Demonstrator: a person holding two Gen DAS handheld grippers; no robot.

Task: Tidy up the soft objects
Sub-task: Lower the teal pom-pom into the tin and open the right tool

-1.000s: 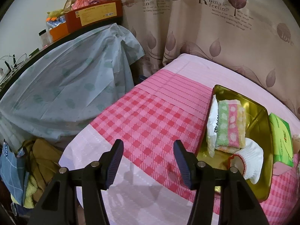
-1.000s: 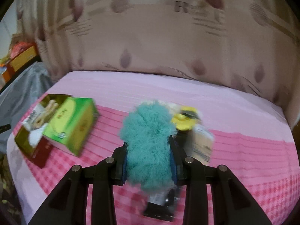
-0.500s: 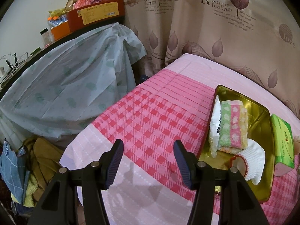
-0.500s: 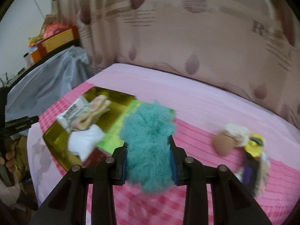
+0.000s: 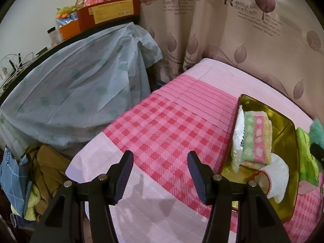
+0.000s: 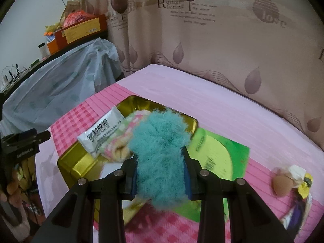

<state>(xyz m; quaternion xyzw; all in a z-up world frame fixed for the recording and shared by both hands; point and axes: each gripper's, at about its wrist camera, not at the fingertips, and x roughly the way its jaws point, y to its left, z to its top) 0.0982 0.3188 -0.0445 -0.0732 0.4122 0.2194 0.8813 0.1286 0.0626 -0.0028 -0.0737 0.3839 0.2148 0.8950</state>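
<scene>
My right gripper [image 6: 161, 172] is shut on a fluffy teal ball [image 6: 160, 147] and holds it above the near edge of a gold tray [image 6: 77, 164]. The tray holds a white packet [image 6: 101, 135], a folded pink-green towel [image 6: 119, 141] and a white sock [image 5: 275, 174]. In the left wrist view the tray [image 5: 283, 125] lies at the right, with the teal ball [image 5: 317, 131] at the frame edge. My left gripper [image 5: 160, 174] is open and empty over the checked pink bedcover [image 5: 162, 125].
A green box [image 6: 218, 154] lies right of the tray. A beige sponge [image 6: 280, 184] and small mixed items [image 6: 301, 184] lie at the far right. A covered table [image 5: 70, 93] with boxes stands left of the bed. A curtain [image 6: 222, 40] hangs behind.
My right gripper has swung left with the teal ball, from beside the sponge and small items to above the gold tray. My left gripper has barely moved.
</scene>
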